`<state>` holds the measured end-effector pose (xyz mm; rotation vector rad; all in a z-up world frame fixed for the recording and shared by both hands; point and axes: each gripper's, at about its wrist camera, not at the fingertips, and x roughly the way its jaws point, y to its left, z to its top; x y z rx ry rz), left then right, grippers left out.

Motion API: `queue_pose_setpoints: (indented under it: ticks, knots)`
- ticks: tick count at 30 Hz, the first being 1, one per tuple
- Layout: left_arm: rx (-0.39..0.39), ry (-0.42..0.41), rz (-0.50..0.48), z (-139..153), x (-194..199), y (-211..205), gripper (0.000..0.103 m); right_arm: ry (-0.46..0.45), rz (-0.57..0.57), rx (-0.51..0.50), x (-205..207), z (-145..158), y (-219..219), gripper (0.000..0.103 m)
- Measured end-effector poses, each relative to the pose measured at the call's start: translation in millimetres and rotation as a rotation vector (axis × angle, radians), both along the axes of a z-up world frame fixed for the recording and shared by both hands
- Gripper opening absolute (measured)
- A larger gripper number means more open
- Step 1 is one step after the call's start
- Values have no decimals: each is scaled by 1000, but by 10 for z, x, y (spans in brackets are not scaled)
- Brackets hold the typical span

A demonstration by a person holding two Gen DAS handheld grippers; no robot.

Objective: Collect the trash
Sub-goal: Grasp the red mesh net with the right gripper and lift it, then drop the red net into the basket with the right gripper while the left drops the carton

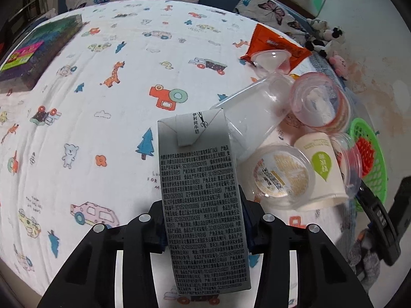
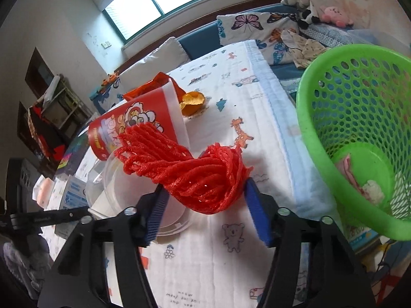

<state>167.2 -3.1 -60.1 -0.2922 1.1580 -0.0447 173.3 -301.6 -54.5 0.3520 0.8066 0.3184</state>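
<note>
We see the left gripper (image 1: 204, 220) with its fingers clamped on a grey milk carton (image 1: 203, 192), densely printed in Chinese, its long axis pointing away along the fingers above the cartoon-printed cloth of the table (image 1: 102, 133). The right gripper's (image 2: 205, 205) blue ribbed fingers (image 2: 257, 215) pinch a bundled red foam net (image 2: 195, 177), near the green perforated basket (image 2: 308, 118) at the table's edge.

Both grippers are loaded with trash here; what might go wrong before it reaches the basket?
1. The red mesh net bulges loosely between the right gripper pads; trailing strands may snag the red cup behind it.
2. The left gripper pinches the milk carton near its lower end, so it may pivot into the clear cup.
3. The green basket could tip when things drop in.
</note>
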Motion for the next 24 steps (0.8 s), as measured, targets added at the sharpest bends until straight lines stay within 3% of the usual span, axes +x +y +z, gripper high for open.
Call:
queue_pose_setpoints:
  ticks: [7,13,24]
  knots:
    - [-10,-33,-11,123,-177,140,41,-44,-10,-12,-125,170,-18,53]
    - [-28,-79,-40,393,-381,209,41,-78,-45,-29,-241,351,-102,53]
    - [-43,-200,-223,962,-260,-339,41,-59,-209,-79,-238,472,-751,53]
